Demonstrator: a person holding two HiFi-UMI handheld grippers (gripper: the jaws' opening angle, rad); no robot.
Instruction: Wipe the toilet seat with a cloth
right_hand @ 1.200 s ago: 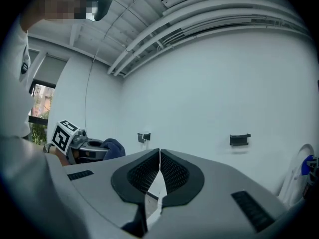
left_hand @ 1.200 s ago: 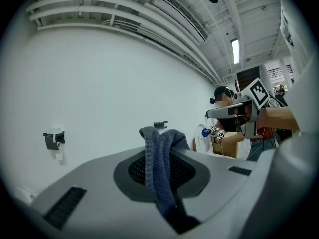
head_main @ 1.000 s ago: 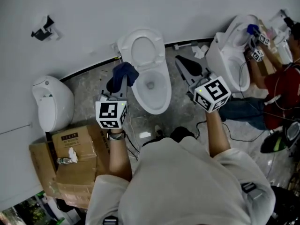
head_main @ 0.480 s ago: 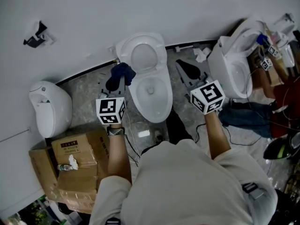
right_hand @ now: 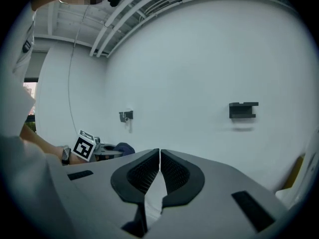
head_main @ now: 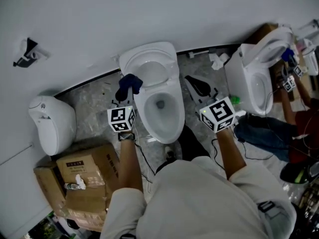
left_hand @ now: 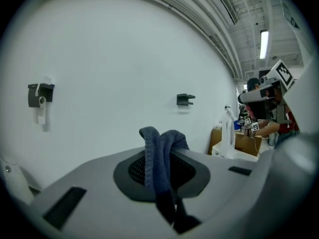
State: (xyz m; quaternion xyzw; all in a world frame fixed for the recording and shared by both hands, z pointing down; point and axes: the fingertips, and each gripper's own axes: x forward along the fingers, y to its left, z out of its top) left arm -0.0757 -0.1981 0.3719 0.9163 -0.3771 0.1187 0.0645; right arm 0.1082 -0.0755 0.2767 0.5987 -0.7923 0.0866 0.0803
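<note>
Beside toilet seat (head_main: 175,108), pinching cloth (head_main: 128,82) in left gripper (left_hand: 164,173), right gripper (right_hand: 159,158) closed on nothing; may drop cloth into bowl (head_main: 159,114) if pinched loosely.

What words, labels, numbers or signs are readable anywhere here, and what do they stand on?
No text here can be read.
Cardboard box: a dark printed label on its top, too small to read.
Marker cubes: black-and-white square patterns only, not letters.
Toilet: no print visible.
</note>
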